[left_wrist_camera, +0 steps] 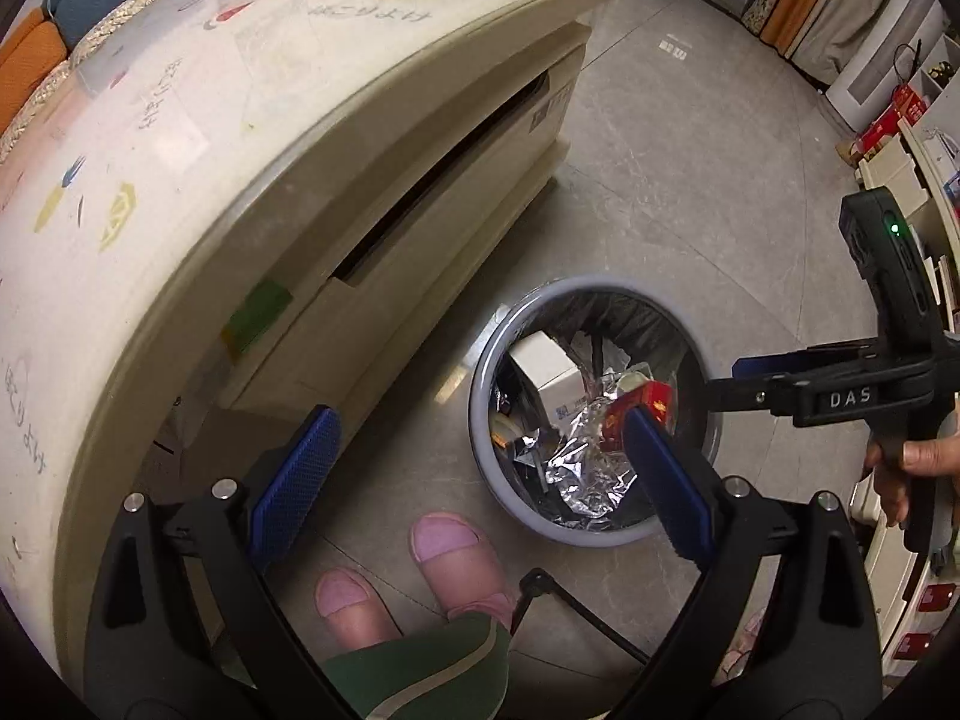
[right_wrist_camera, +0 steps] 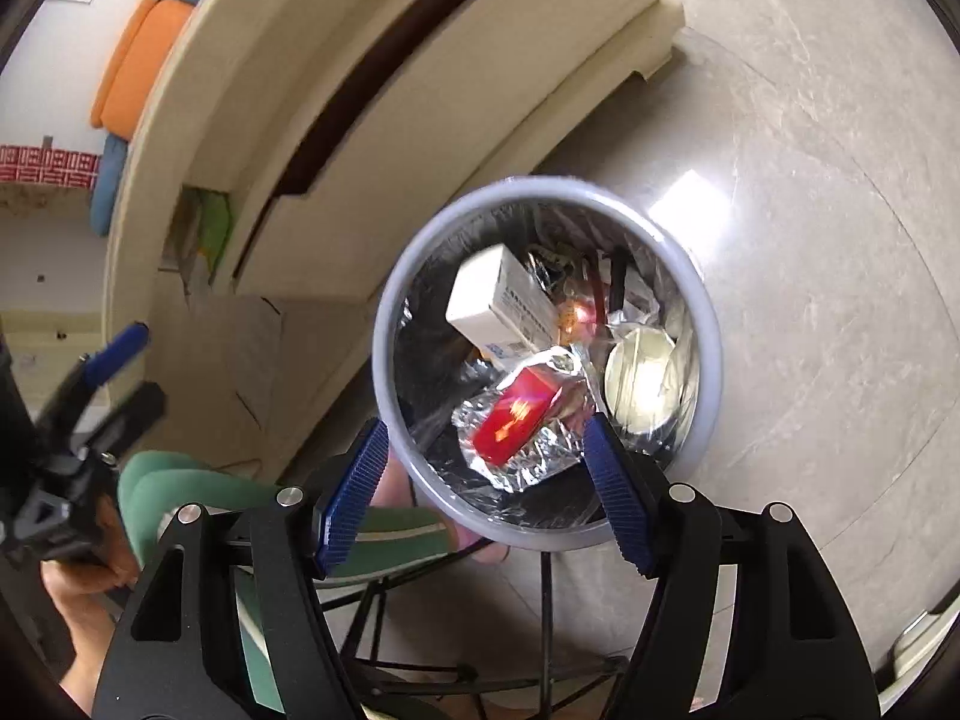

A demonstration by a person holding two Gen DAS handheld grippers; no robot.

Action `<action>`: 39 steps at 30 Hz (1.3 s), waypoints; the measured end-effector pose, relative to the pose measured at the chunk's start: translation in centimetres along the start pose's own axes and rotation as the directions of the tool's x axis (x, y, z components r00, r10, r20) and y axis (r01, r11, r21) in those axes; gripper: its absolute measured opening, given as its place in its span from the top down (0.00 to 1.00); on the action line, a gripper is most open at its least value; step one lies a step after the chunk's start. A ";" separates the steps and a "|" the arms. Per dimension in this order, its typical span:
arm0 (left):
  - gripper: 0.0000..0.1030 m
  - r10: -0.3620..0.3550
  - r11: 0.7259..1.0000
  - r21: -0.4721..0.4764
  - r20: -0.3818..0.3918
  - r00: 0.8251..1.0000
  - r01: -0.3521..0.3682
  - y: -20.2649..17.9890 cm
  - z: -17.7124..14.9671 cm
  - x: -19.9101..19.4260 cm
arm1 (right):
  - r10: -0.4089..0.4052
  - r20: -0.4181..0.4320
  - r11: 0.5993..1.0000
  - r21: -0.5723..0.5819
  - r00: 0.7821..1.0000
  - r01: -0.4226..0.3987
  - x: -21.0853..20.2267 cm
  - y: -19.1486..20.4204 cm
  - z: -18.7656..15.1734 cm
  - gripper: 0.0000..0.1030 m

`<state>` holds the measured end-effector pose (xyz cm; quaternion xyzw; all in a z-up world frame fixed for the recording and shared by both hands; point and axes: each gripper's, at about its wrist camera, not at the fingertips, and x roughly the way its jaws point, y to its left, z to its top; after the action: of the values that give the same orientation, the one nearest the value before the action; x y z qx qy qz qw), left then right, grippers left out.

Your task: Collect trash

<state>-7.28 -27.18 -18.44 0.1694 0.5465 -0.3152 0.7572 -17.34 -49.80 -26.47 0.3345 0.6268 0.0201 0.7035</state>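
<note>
Both wrist cameras look down on the bin (left_wrist_camera: 591, 420).

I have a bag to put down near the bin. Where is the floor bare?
Bare grey floor lies beyond and to the right of the trash bin, past the end of the cream cabinet. It is tight between bin and cabinet, and by the pink slippers. The bin itself is filled with foil and boxes.

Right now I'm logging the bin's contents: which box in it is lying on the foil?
The red box, resting on the crumpled foil; the white box sits beyond it.
</note>
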 end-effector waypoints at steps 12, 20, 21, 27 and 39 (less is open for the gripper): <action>0.10 0.080 0.991 -0.120 0.221 0.972 -0.055 6.0 4.1 -9.9 | 0.156 0.166 0.944 -0.315 0.974 -0.098 -10.0 14.2 5.8 0.31; 0.10 0.279 0.924 -0.338 0.277 0.920 -0.178 16.7 2.3 -16.0 | 0.240 0.154 0.852 -0.507 0.959 -0.131 -8.3 29.3 9.1 0.28; 0.09 0.302 0.912 -0.362 0.275 0.913 -0.193 18.0 1.9 -16.6 | 0.249 0.146 0.841 -0.523 0.957 -0.139 -7.5 31.1 9.3 0.28; 0.07 0.443 0.812 -0.520 0.255 0.860 -0.264 25.7 -2.0 -19.8 | 0.289 0.116 0.802 -0.571 0.950 -0.174 -2.8 39.0 9.5 0.28; 0.07 0.571 0.663 -0.675 0.173 0.803 -0.326 34.2 -7.3 -19.9 | 0.211 0.077 0.732 -0.673 0.974 -0.105 5.4 47.5 7.2 0.28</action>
<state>6.03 8.50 -5.38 -0.0171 0.4045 0.0547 0.9128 8.89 -13.77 -7.69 0.1150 0.4935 0.2766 0.8165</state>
